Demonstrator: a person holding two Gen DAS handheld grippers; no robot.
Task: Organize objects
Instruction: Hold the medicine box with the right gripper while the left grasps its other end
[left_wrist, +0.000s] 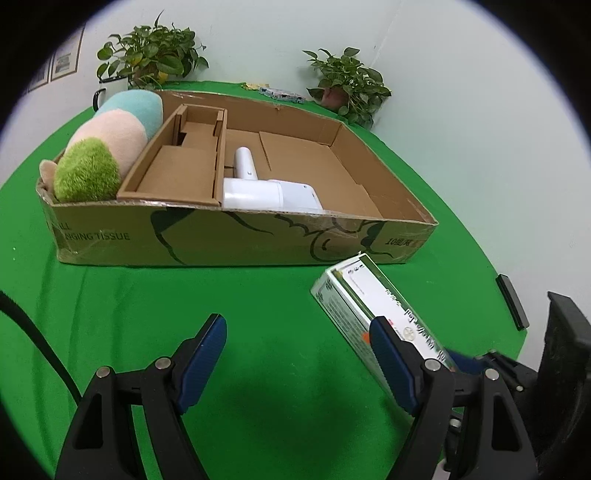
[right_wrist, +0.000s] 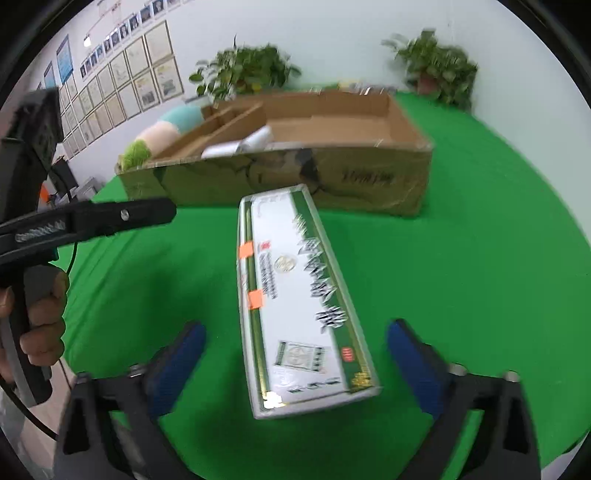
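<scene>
Right wrist view: the right claw (right_wrist: 295, 354) stands wide, its blue pads clear of the box (right_wrist: 299, 295) lying flat between them on the green surface (right_wrist: 461, 258), near its front edge. The left claw (left_wrist: 299, 354) gapes too, holding nothing, the box just right of its right finger. Farther back sits the carton (left_wrist: 236, 236), with a white device (left_wrist: 269, 192) inside and a plush toy (left_wrist: 107, 147) at its left end.

left gripper (left_wrist: 297, 356) jaws apart, right gripper (right_wrist: 295, 360) jaws apart
</scene>
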